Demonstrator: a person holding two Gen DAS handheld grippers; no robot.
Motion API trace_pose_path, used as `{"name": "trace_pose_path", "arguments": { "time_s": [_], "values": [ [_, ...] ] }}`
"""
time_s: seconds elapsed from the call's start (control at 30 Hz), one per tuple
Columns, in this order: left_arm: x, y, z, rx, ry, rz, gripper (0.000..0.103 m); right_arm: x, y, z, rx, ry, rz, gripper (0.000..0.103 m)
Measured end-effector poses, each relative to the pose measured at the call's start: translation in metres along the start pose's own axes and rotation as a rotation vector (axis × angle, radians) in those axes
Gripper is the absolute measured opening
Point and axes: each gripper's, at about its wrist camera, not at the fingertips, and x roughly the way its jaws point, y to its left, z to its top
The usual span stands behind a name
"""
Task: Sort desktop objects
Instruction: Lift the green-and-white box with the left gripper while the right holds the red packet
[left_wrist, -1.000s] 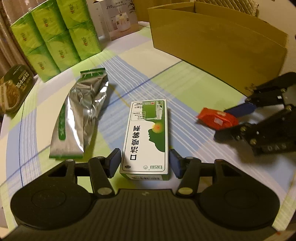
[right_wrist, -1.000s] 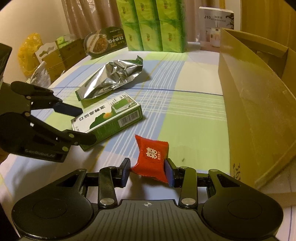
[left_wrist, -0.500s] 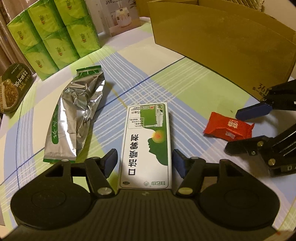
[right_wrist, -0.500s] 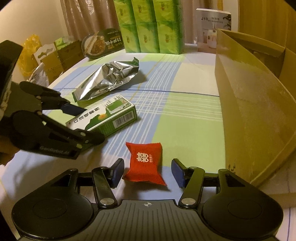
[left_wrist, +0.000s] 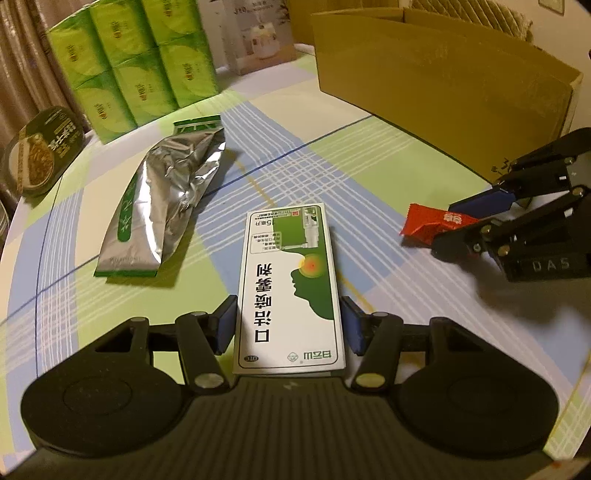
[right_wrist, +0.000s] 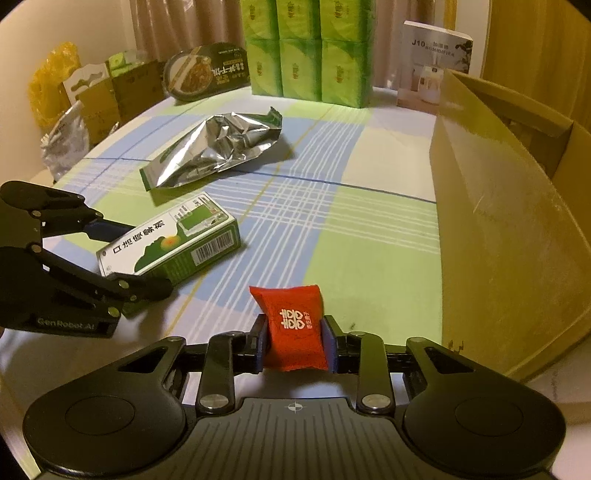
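Note:
A green-and-white medicine box (left_wrist: 288, 280) lies flat on the checked tablecloth (left_wrist: 369, 162). My left gripper (left_wrist: 288, 321) straddles the box's near end, its blue pads close beside the long sides, with no squeeze visible. The right wrist view shows this left gripper (right_wrist: 140, 258) with one finger on each side of the box (right_wrist: 170, 243). My right gripper (right_wrist: 295, 343) is closing, and its pads press both sides of a red packet (right_wrist: 291, 325) low over the table. From the left wrist view the packet (left_wrist: 424, 223) sticks out between the right gripper's fingers (left_wrist: 476, 201).
A crumpled silver foil bag (left_wrist: 162, 206) lies beyond the box on the left. A large open cardboard box (right_wrist: 498, 221) stands along the right side. Stacked green tissue packs (right_wrist: 306, 55), a food bowl (right_wrist: 207, 74) and a humidifier carton (right_wrist: 432, 62) line the far edge.
The right jaws opened and left the red packet on the table, then closed on it again. The left gripper slid forward, so the medicine box now lies deeper between its jaws.

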Motion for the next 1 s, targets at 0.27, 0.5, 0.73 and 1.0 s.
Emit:
{"name": "trace_pose_path", "arguments": {
  "time_s": [0.27,0.5,0.73,1.0],
  "values": [
    [-0.005,0.008,-0.001,-0.031,-0.039,-0.025,0.058,-0.003,0.010,-0.008,-0.010,0.006,-0.026,0.027],
    [0.000,0.007,0.000,-0.036,-0.038,-0.039,0.058,-0.001,0.009,-0.007,-0.019,-0.005,-0.018,0.033],
    [0.001,0.008,0.001,-0.054,-0.030,-0.038,0.058,0.006,0.009,-0.007,-0.020,-0.006,0.023,0.055],
    [0.001,0.006,0.007,-0.069,0.000,-0.018,0.058,0.001,0.001,-0.013,0.026,-0.054,0.055,0.043]
  ]
}}
